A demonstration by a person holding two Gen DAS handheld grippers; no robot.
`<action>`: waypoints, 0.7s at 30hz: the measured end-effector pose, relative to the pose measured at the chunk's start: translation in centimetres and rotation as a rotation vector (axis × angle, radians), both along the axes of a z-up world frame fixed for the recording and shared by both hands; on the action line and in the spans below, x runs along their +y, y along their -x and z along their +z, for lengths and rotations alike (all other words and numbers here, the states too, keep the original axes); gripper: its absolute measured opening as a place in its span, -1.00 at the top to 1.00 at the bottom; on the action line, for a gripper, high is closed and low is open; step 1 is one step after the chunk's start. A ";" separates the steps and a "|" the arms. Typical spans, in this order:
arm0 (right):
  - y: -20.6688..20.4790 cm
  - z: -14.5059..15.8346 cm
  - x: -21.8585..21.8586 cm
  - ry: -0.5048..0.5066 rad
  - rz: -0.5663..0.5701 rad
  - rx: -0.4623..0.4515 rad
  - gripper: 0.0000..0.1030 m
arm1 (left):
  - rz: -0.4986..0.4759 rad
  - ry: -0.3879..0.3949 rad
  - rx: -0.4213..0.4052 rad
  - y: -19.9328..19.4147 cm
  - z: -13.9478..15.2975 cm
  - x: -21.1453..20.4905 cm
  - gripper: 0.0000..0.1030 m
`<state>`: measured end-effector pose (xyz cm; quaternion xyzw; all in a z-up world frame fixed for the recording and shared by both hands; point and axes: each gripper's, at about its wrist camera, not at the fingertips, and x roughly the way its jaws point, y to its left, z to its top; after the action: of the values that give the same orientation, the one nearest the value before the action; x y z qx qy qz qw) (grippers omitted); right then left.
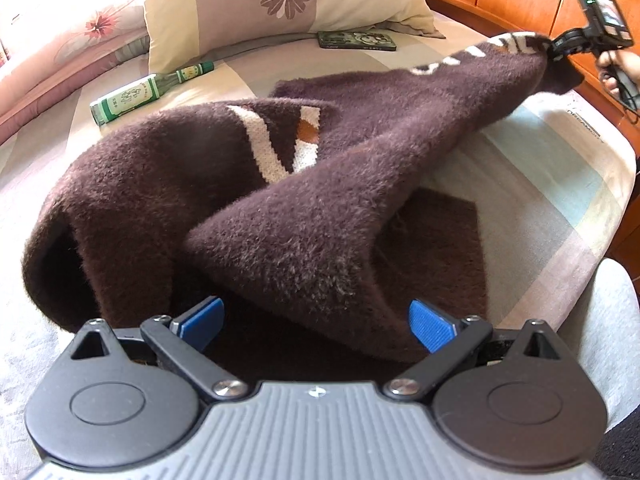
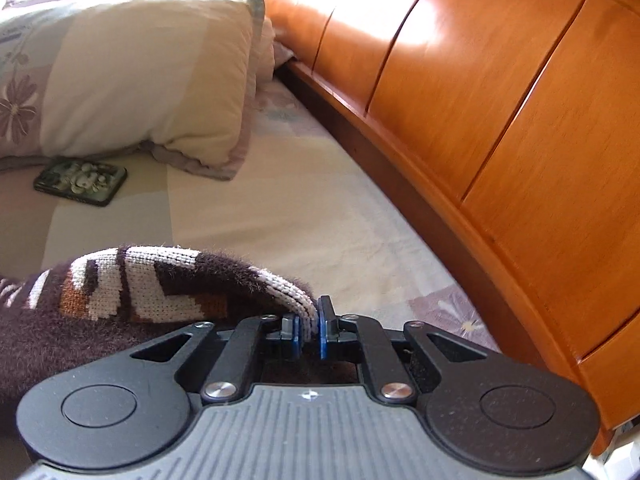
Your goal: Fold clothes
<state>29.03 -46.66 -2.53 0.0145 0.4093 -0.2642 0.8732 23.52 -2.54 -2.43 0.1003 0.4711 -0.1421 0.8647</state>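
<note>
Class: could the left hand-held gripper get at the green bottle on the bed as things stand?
Probably not directly. The left hand-held gripper is open, but the brown sweater is heaped between it and the green bottle, so it would have to go over or around it.

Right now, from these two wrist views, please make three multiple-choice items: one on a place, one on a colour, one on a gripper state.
1. Where does the green bottle lie?
A. on the bed, left of the sweater
B. on the floor
C. on the pillow

2. What is the sweater's main colour?
A. grey
B. dark brown
C. blue

3. How is the right gripper?
A. open, holding nothing
B. out of view
C. shut on the sweater's edge

Key: 1 A, it rests on the sheet; 2 B, with white and orange pattern; 3 C, the patterned edge sits between its closed pads.
</note>
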 end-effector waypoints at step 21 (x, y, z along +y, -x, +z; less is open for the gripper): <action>9.3 2.3 18.5 -0.192 0.518 -0.085 -0.22 | 0.023 0.004 -0.013 4.1 0.9 0.6 -0.93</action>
<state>19.71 -28.15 -0.27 0.0029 0.3856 0.0086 0.9226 19.43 -1.96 -1.55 0.0943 0.4664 -0.1326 0.8695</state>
